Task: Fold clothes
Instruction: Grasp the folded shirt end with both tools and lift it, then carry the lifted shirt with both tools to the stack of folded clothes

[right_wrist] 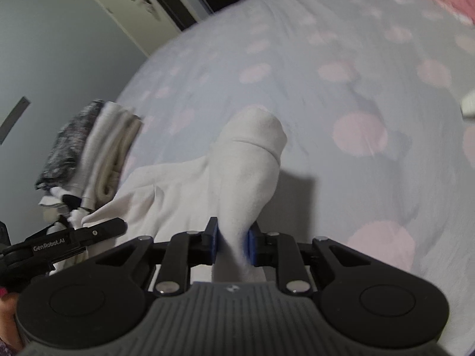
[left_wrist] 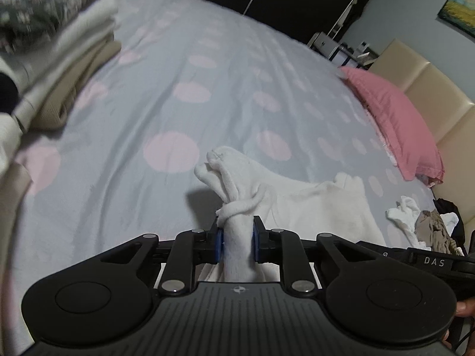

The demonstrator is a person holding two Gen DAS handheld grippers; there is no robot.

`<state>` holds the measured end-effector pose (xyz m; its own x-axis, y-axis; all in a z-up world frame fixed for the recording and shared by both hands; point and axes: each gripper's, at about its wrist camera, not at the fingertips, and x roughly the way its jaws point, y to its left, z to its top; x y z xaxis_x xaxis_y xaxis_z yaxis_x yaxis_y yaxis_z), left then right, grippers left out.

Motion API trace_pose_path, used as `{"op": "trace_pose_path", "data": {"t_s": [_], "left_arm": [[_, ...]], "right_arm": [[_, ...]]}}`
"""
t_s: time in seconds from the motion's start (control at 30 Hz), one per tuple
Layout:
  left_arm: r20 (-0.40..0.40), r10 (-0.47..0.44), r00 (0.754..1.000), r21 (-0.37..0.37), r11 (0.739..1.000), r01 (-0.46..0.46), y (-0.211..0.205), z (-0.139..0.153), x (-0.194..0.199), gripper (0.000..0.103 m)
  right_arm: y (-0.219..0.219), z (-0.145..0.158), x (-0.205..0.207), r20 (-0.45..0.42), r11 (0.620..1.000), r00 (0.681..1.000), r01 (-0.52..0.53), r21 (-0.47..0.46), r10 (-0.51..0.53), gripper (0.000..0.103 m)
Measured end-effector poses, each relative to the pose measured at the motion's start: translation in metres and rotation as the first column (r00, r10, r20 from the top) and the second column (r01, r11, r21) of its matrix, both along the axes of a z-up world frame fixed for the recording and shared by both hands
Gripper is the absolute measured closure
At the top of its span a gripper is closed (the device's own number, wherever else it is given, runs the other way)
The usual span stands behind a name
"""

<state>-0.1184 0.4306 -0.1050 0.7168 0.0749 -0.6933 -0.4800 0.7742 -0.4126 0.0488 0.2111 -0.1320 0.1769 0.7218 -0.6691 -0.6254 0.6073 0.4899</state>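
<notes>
A white fleece garment (left_wrist: 320, 207) hangs between my two grippers over the bed. My left gripper (left_wrist: 237, 241) is shut on a bunched corner of it, with a knotted drawstring (left_wrist: 243, 206) wrapped just beyond the blue pads. In the right wrist view the same white garment (right_wrist: 178, 190) spreads to the left, and my right gripper (right_wrist: 233, 243) is shut on another bunched, cuffed end (right_wrist: 255, 139) that sticks up past the fingers. The other gripper's black body (right_wrist: 68, 240) shows at the lower left of that view.
The bed has a grey sheet with pink dots (left_wrist: 184, 95). A stack of folded clothes (left_wrist: 62, 56) sits at its far left corner, seen also as a folded pile (right_wrist: 95, 148). A pink pillow (left_wrist: 394, 118) lies by the beige headboard (left_wrist: 430, 83). Loose unfolded clothes (left_wrist: 421, 222) lie at the right.
</notes>
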Motion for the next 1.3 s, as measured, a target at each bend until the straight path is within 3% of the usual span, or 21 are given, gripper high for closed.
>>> {"op": "trace_pose_path", "data": {"t_s": [0.4,0.63,0.8,1.0,1.13,1.3], "left_arm": [[0.210,0.061,0.976,0.125,0.988,-0.089,-0.011,0.086,-0.085,0.087],[0.273,0.100,0.957,0.212,0.964,-0.161,0.000,0.158,-0.152,0.087],[0.270,0.165,0.949,0.232,0.945,-0.230,0.025,0.192,-0.205,0.087],[0.228,0.256,0.939,0.283,0.906,-0.315,0.051,0.217,-0.265,0.087],[0.178,0.316,0.932,0.316,0.878,-0.359,0.064,0.220,-0.295,0.087],[0.112,0.378,0.919,0.312,0.865,-0.394,0.092,0.204,-0.315,0.087]], "right_arm": [[-0.017,0.086,-0.066,0.168,0.975,0.981,-0.126,0.180,0.096,0.082],[0.004,0.137,-0.108,0.151,0.929,0.970,-0.226,0.293,0.189,0.082],[0.039,0.164,-0.143,0.152,0.886,0.947,-0.318,0.337,0.282,0.082],[0.086,0.172,-0.194,0.121,0.843,0.910,-0.412,0.346,0.395,0.082],[0.113,0.163,-0.226,0.087,0.821,0.883,-0.462,0.335,0.461,0.082],[0.145,0.143,-0.245,0.043,0.809,0.855,-0.504,0.302,0.517,0.082]]}}
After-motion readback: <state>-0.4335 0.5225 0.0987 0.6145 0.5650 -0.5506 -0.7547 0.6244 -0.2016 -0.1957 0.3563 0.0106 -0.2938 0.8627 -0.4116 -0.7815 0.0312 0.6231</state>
